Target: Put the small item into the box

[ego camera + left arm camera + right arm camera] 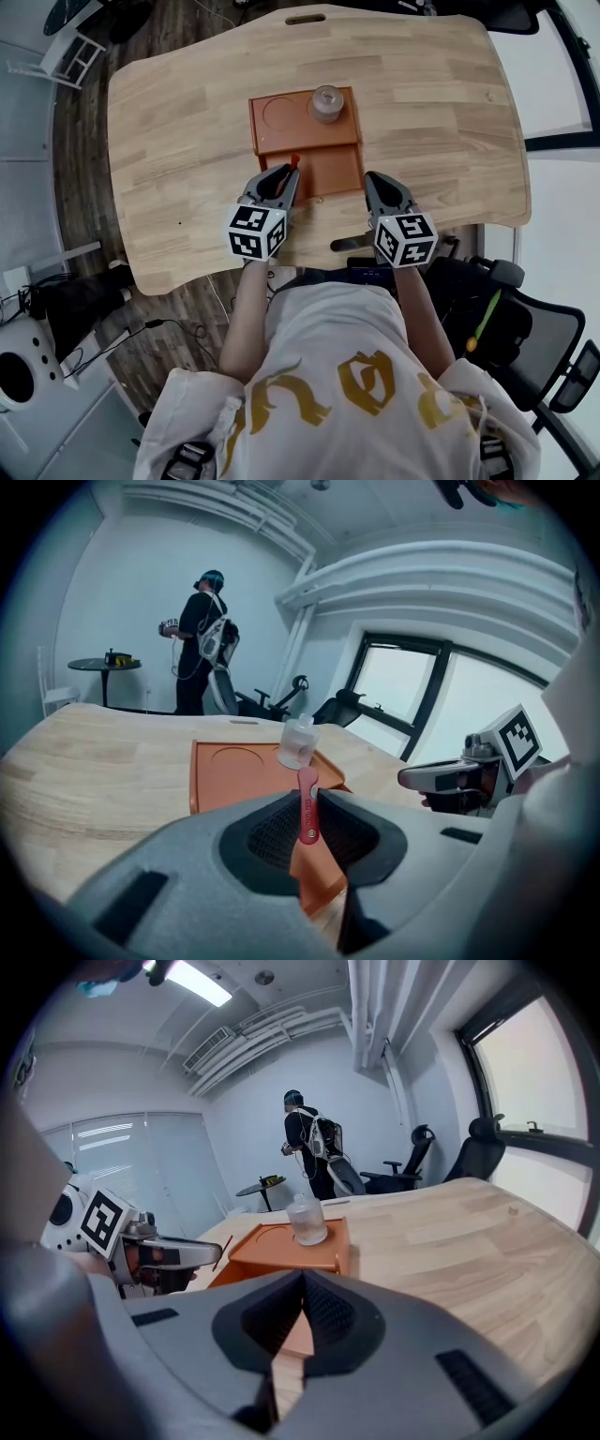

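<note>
A thin red small item (307,806) stands upright between the jaws of my left gripper (309,819), which is shut on it. In the head view that gripper (285,175) hovers at the near left corner of the orange box (283,139), with the red item's tip (294,160) over the box's front edge. A clear little bottle (327,103) stands in the box's far right part, beside a round recess. My right gripper (373,182) is shut with nothing in it, just right of the box's near corner; its jaws (302,1286) point at the box (272,1249).
The box sits mid-way across a light wooden table (441,112), which has bare wood on both sides. A person (202,635) stands far behind the table near a small round table (105,665). Office chairs (478,1152) stand by the window.
</note>
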Demonstrator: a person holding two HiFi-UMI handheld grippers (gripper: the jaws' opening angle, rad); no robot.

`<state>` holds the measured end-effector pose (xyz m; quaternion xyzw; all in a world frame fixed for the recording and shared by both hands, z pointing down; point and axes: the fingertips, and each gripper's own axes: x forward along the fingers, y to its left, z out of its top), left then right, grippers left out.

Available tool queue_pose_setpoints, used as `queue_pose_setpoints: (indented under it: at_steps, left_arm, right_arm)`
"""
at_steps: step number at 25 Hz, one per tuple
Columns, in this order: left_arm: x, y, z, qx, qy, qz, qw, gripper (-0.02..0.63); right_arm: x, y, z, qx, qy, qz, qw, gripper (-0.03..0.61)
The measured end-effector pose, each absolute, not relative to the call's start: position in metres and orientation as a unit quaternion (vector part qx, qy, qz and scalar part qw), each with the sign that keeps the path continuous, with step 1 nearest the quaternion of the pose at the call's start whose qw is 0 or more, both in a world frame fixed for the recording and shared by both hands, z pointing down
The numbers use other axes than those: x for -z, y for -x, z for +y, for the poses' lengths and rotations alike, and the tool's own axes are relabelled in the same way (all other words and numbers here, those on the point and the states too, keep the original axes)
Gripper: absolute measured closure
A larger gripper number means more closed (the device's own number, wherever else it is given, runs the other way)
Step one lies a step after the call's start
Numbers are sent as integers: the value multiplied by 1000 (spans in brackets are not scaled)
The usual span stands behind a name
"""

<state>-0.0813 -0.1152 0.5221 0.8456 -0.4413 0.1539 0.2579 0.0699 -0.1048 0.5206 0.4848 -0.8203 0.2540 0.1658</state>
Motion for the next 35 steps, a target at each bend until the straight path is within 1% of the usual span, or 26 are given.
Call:
queue_pose_setpoints:
  at_steps: [6,17,29,35]
  left_arm:
    - [-540,65,-118,-188,-857,-402,262,555]
    - [-569,45,-131,-252,-856,-362,270,555]
    - [-603,40,-130,-311,-836,-344,294,555]
    - [-612,36,-132,-323,-832,-333,303,555]
  right_arm:
    - [-537,-73,-109,-261,-481,-816,186,567]
    - [-548,-83,-127,-277,-480,-809,194,566]
    - [-568,-82,-144,-296,-463,-809,210,568]
    - [-578,-83,-146,-306,-459,-805,219,566]
